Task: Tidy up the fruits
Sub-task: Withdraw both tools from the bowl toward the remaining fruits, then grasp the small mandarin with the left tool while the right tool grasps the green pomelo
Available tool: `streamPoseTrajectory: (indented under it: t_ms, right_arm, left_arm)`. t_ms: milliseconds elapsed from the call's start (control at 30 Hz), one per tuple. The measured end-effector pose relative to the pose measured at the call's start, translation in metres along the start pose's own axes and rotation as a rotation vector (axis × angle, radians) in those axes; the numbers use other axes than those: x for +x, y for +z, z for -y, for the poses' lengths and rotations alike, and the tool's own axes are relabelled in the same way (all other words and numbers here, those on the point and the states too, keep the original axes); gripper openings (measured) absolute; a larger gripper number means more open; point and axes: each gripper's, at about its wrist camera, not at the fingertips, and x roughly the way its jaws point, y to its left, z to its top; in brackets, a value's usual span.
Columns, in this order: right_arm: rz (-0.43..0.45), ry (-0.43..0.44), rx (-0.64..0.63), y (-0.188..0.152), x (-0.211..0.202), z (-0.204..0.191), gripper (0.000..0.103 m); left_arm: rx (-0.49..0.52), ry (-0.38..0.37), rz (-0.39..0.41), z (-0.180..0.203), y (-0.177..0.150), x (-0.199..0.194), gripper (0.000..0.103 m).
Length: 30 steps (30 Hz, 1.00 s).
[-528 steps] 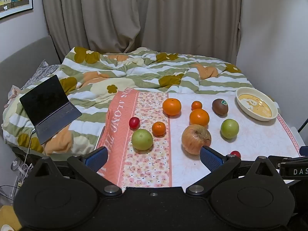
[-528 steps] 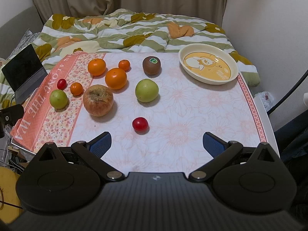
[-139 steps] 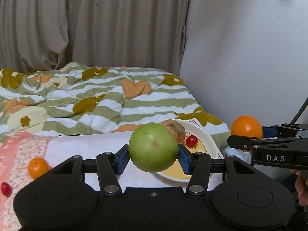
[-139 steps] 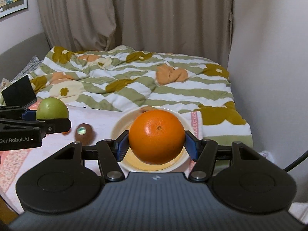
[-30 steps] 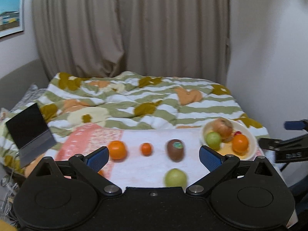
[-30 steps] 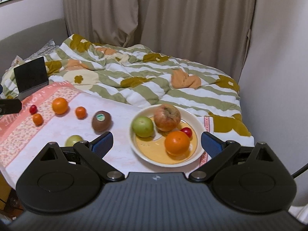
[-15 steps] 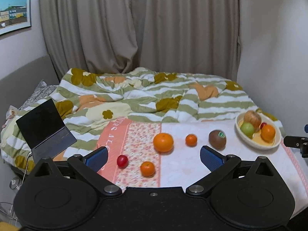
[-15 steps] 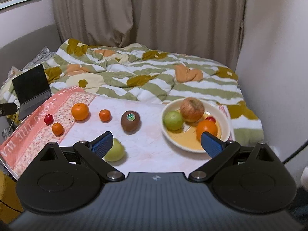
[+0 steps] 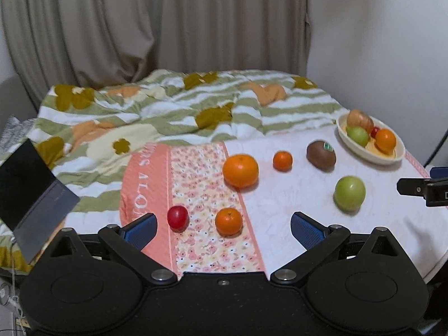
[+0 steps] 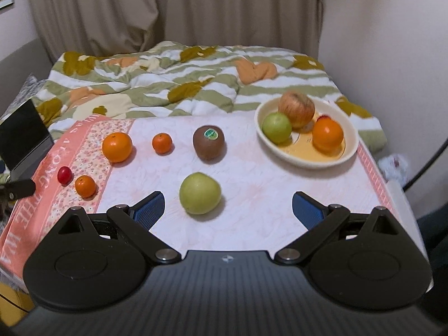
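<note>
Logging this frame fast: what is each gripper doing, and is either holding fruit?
Left gripper: open, holding nothing.
Right gripper: open, holding nothing; the loose green apple sits on the table ahead of its fingers.

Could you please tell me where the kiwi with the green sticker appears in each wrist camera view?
Left wrist: the kiwi lies upper right, just left of the bowl.
Right wrist: the kiwi sits near the centre, above the loose green apple.
Shared landmark: the cream bowl of fruit, to the kiwi's right in both.
</note>
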Motion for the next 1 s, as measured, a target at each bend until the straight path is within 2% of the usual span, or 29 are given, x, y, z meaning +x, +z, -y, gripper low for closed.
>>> streamPoseTrajectory:
  t_ms: [233, 500, 567, 733, 833, 900, 933, 1000]
  right_arm:
    - [-0.04, -0.019, 0.08, -0.007, 0.03, -0.014, 0.103]
    - [-0.083, -0.022, 0.097, -0.006, 0.067, -0.021, 0.103]
    - [-0.088, -0.023, 0.093, -0.006, 0.075, -0.022, 0.103]
    - [-0.107, -0.013, 0.093, -0.006, 0.09, -0.022, 0.103]
    - [-0.114, -0.004, 0.099, -0.007, 0.096, -0.021, 0.103]
    - [-0.122, -0.003, 0.1, -0.007, 0.1, -0.02, 0.103]
    - [-0.124, -0.002, 0.099, -0.007, 0.102, -0.02, 0.103]
    - [-0.126, -0.001, 0.099, -0.007, 0.104, -0.019, 0.103]
  left_arm:
    - [-0.02, -0.068, -0.065, -0.015, -0.002, 0.042, 0.101]
    - [-0.078, -0.113, -0.128, -0.014, -0.001, 0.085, 0.089]
    - [-0.077, -0.101, -0.144, -0.012, 0.0, 0.094, 0.075]
    - [-0.086, -0.093, -0.162, -0.01, 0.001, 0.11, 0.068]
    - [-0.087, -0.09, -0.184, -0.009, 0.0, 0.118, 0.053]
    - [-0.082, -0.083, -0.181, -0.009, -0.001, 0.119, 0.049]
    - [-0.078, -0.081, -0.18, -0.009, -0.001, 0.12, 0.043]
    - [-0.076, -0.08, -0.178, -0.009, -0.001, 0.12, 0.041]
